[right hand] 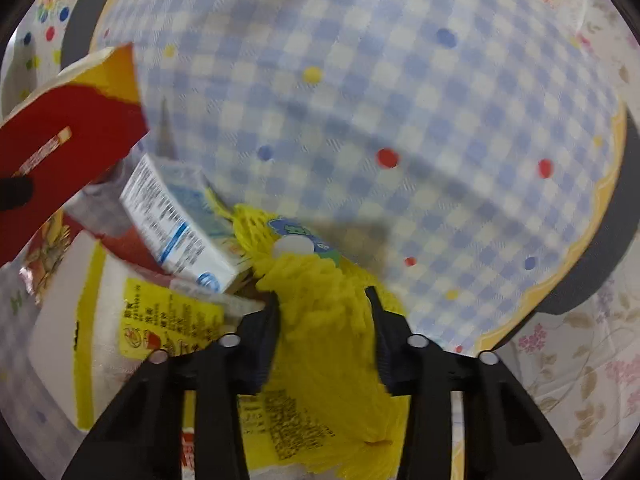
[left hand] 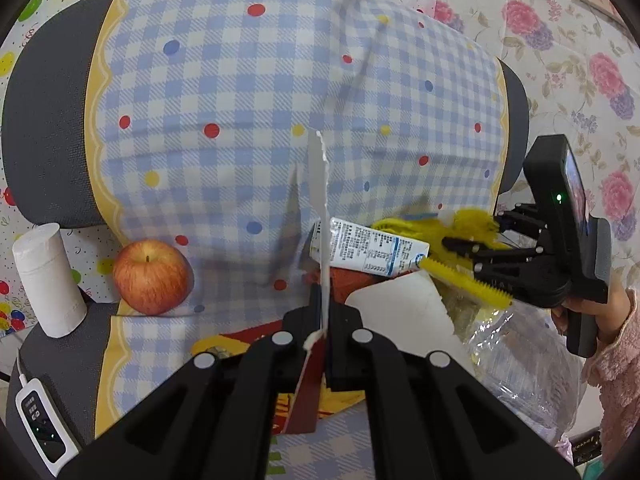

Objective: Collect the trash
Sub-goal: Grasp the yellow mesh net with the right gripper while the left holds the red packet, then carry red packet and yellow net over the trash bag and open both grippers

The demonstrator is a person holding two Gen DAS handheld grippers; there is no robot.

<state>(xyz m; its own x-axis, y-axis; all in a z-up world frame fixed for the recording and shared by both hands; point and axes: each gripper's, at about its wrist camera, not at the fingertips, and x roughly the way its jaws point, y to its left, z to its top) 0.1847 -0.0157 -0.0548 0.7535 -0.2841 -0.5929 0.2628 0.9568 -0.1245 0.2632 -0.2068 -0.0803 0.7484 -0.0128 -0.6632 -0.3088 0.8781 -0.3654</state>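
Checkered dotted cloth point(left hand: 248, 92) covers a grey cushioned seat point(left hand: 44, 120), fills both views. Trash pile sits at the cloth's near right: white printed carton point(left hand: 372, 250), yellow foam net point(right hand: 324, 320), yellow-labelled white bag point(right hand: 132, 320), clear plastic point(left hand: 520, 360). Left wrist view alone shows apple point(left hand: 152, 276) and tissue roll point(left hand: 48, 280) at left, white controller point(left hand: 40, 424) lower left, plus the right gripper point(left hand: 468, 268) reaching into the pile from the right. Left gripper point(left hand: 323, 316) pressed together, pinching a torn red cardboard piece point(left hand: 320, 216) edge-on, standing upright; right wrist view shows its red face. Right gripper there spread partway, fingers point(right hand: 378, 320) either side of the net, touching it.
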